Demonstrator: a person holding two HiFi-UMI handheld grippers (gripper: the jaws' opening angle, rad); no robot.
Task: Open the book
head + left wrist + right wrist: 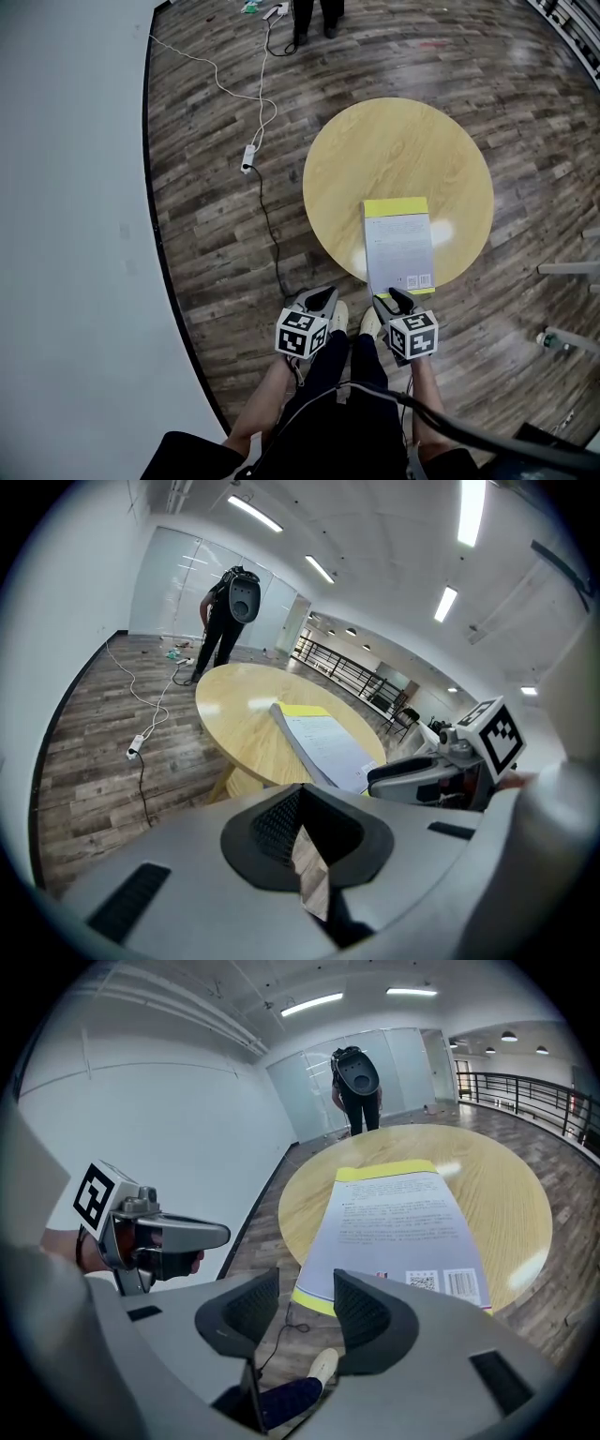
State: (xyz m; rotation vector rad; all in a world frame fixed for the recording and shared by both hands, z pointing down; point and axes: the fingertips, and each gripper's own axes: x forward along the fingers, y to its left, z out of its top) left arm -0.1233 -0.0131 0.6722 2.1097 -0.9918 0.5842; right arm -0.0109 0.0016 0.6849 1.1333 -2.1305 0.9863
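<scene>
Right gripper (307, 1312): jaws released and standing apart, with nothing between them. It sits low in the centre of the right gripper view, aimed at the near end of the closed white paperback book with yellow end bands (398, 1227).

The book lies flat, barcode side up. It rests at the lower rim of the round pale wooden table (394, 141), and its near end appears to overhang the rim.

Recommended procedure:
1. Confirm which long edge is the spine; the views do not settle this.
2. Slip one jaw under the top cover only, at the overhanging corner.
3. Close lightly and lift in an arc toward the spine.

Left gripper (323, 295): jaws clenched together and empty, lower centre of the head view, left of the book and off the table. Keep it ready to steady the book if it slides.
</scene>
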